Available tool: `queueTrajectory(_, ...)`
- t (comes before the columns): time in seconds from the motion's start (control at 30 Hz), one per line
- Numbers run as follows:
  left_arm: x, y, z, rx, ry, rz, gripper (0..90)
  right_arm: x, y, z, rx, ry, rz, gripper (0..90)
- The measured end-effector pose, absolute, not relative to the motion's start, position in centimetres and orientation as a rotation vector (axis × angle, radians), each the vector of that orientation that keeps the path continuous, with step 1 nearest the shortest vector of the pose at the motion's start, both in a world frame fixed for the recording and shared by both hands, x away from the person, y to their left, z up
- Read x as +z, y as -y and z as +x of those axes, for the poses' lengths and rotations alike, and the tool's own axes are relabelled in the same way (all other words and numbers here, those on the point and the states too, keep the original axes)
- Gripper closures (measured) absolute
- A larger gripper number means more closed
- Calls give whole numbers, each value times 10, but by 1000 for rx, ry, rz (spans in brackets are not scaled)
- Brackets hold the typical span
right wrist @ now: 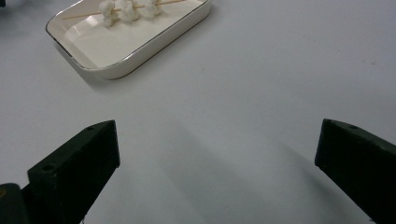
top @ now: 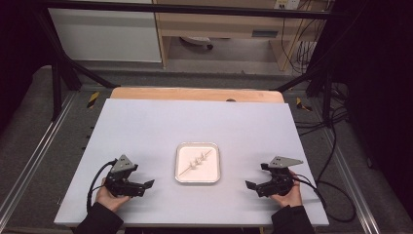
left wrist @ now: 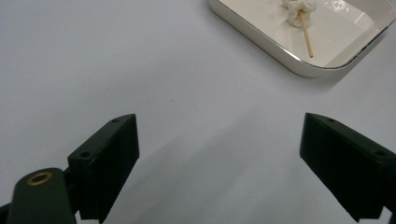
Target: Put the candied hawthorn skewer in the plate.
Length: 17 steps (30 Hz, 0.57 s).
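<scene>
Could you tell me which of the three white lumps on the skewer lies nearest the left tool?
The end lump toward the tray's near left corner; the other two sit farther up the skewer.

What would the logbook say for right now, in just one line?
left gripper: open, empty | right gripper: open, empty | skewer: lying in tray | tray: mid-table, between grippers
</scene>
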<state>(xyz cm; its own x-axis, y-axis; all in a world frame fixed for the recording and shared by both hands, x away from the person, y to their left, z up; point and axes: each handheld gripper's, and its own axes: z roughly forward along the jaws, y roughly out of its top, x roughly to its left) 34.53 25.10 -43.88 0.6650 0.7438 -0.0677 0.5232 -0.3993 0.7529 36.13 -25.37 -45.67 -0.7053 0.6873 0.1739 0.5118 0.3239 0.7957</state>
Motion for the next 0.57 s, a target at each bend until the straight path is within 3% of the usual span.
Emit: queueTrajectory(0.57,-451,-259,340,371,-952,2098,126,-459,253,361,1316,-2401,1097,5)
